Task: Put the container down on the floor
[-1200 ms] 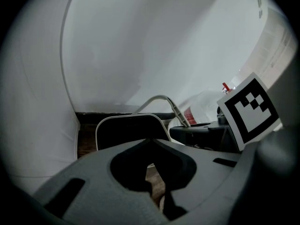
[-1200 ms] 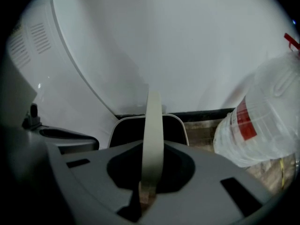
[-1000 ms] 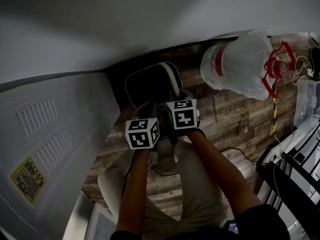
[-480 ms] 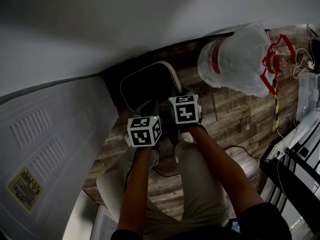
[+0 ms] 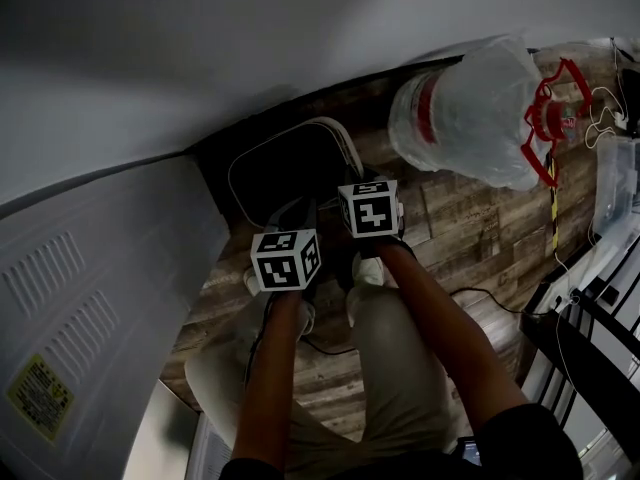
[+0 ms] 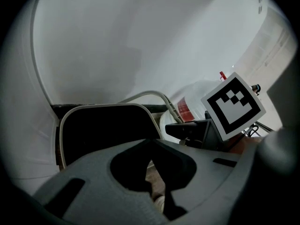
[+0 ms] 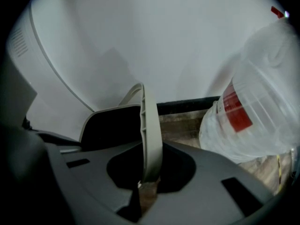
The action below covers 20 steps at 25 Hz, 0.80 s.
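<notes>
The container [image 5: 285,173] is a dark-lined bin with a pale rim, low over the wood floor by the white wall. Its beige handle [image 7: 150,135] rises between the fingers of my right gripper [image 7: 149,179], which is shut on it. In the head view the right gripper [image 5: 355,183] sits at the bin's near right edge. My left gripper [image 5: 290,216] is beside it at the near rim. In the left gripper view its jaws [image 6: 151,149] are together with nothing seen between them, the bin [image 6: 103,130] lies just beyond, and the handle [image 6: 154,95] arches toward the right gripper.
A large clear water bottle [image 5: 470,118] with a red label lies on the floor right of the bin, a red carrier [image 5: 545,118] at its neck. A white appliance panel [image 5: 80,298] stands at the left. The person's legs [image 5: 400,368] are below. Cables and a plastic box [image 5: 615,183] lie at the right.
Both grippers have sunk a little and moved toward the wall, with the container going along. More of its dark opening shows now.
</notes>
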Available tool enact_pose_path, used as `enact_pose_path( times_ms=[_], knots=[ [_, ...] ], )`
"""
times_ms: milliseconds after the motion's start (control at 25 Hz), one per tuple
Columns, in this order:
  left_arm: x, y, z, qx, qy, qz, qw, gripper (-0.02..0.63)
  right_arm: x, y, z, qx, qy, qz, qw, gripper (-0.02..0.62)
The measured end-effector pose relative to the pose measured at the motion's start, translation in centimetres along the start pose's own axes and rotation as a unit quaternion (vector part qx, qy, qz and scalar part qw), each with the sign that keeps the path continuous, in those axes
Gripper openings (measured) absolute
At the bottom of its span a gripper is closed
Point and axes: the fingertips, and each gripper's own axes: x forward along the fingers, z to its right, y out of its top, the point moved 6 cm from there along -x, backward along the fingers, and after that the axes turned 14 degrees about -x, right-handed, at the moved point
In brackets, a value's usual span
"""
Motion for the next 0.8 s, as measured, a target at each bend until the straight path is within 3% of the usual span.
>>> enact_pose_path(
  times_ms=[800],
  knots=[
    [2.6, 0.4, 0.4, 0.001, -0.010, 0.000, 1.0000, 0.018, 2.7, -1.6, 1.9, 0.012, 0.020, -0.025, 0.999, 0.034]
  ],
)
